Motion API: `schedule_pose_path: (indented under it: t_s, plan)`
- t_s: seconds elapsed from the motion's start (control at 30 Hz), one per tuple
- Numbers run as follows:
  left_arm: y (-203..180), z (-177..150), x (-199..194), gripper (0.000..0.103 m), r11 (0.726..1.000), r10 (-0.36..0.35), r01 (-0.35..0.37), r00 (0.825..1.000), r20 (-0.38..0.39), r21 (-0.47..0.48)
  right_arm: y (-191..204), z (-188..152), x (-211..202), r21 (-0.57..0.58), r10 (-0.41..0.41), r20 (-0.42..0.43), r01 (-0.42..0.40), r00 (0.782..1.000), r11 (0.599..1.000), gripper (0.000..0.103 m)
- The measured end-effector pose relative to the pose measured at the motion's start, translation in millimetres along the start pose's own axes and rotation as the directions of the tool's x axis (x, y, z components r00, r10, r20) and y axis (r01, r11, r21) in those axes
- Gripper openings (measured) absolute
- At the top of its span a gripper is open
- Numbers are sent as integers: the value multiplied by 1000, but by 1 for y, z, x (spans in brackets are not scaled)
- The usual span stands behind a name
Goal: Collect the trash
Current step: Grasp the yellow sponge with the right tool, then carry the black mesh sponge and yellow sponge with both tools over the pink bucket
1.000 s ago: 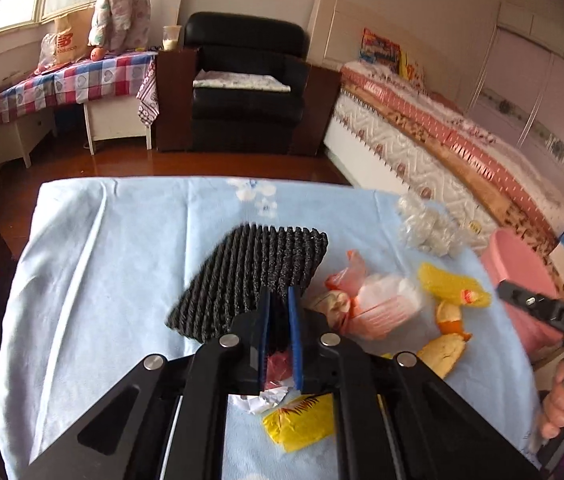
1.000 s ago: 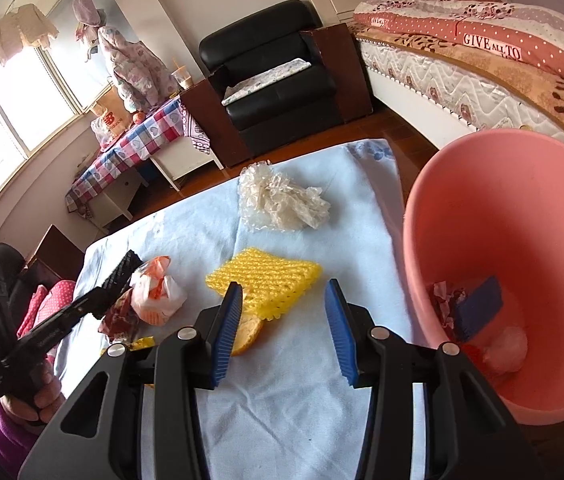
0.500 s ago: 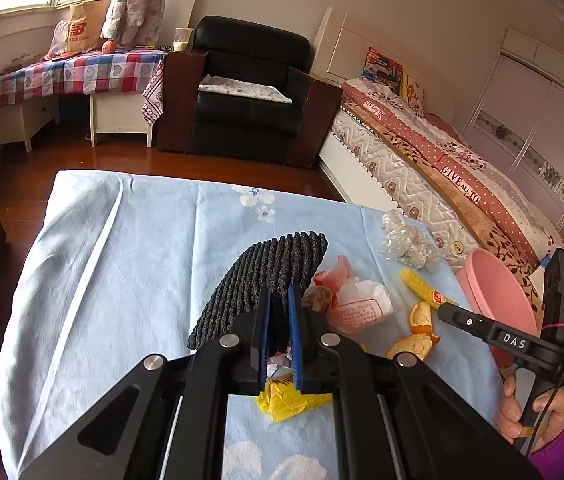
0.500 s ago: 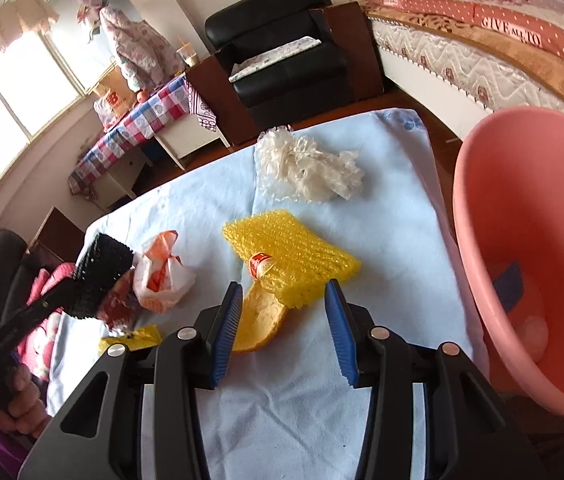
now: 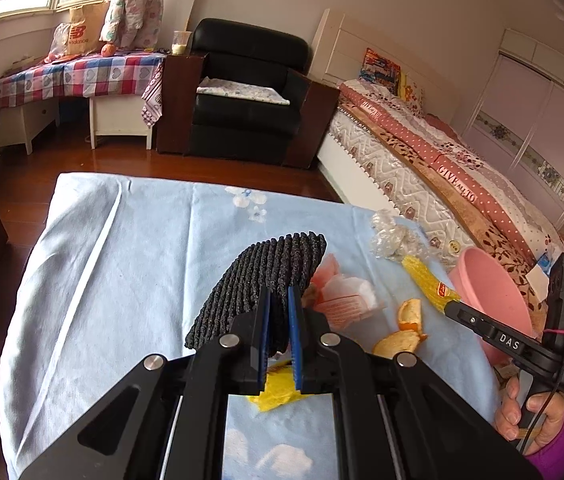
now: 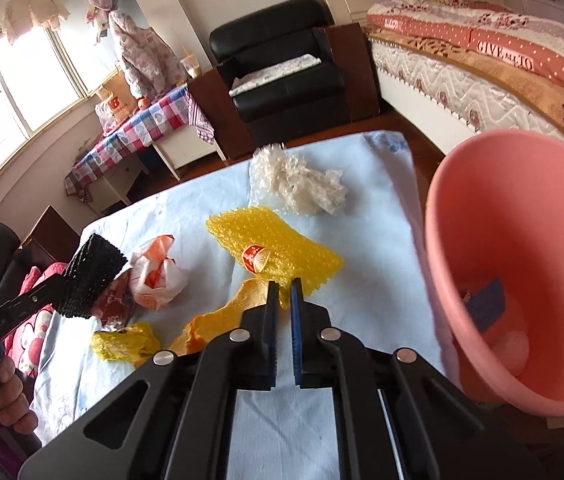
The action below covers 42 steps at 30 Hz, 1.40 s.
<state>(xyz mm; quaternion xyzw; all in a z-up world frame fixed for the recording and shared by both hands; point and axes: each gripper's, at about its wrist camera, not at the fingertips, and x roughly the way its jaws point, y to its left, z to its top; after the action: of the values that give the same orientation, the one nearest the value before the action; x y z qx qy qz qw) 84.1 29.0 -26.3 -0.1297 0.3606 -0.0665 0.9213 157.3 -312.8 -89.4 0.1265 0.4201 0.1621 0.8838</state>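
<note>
My left gripper [image 5: 280, 300] is shut on a black foam net [image 5: 258, 288] and holds it above the blue-clothed table [image 5: 122, 264]; the net also shows in the right wrist view [image 6: 90, 280]. My right gripper [image 6: 283, 286] is shut on the near edge of a yellow foam net [image 6: 278, 248]. A pink bucket [image 6: 521, 248] at the table's right edge holds several scraps. On the cloth lie orange peel [image 6: 222, 320], a white-and-orange bag [image 6: 158, 280], a yellow wrapper [image 6: 126, 344] and crumpled clear plastic [image 6: 301, 184].
Beyond the table stand a black armchair [image 5: 246, 92], a checked-cloth bench [image 5: 70, 80] and a bed [image 5: 461, 168] on the right. A red wrapper [image 6: 112, 304] lies under the black net.
My right gripper has moved forward and closed on the yellow foam net. My left gripper has lifted the black foam net higher above the table.
</note>
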Motion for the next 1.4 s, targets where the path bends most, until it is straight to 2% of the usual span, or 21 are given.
schedule_pose_path:
  t_s: [0.3,0.73,1.1,1.4]
  plan:
    - [-39,5,-26,8,997,-66,63,997,44,49,-11,-3,-54,33,-9,94,6,996,999,6]
    - [-125,9,-41,8,969,-187,177,981,49,171,-65,-9,-116,139,-100,201,73,975,988,6]
    - [-207,10,-29,8,934,-290,282,957,6,221,-110,-15,-131,217,-149,196,106,969,970,6]
    - [-272,6,5,8,903,-343,349,937,-68,251,-135,-24,-129,246,-188,176,141,966,959,6]
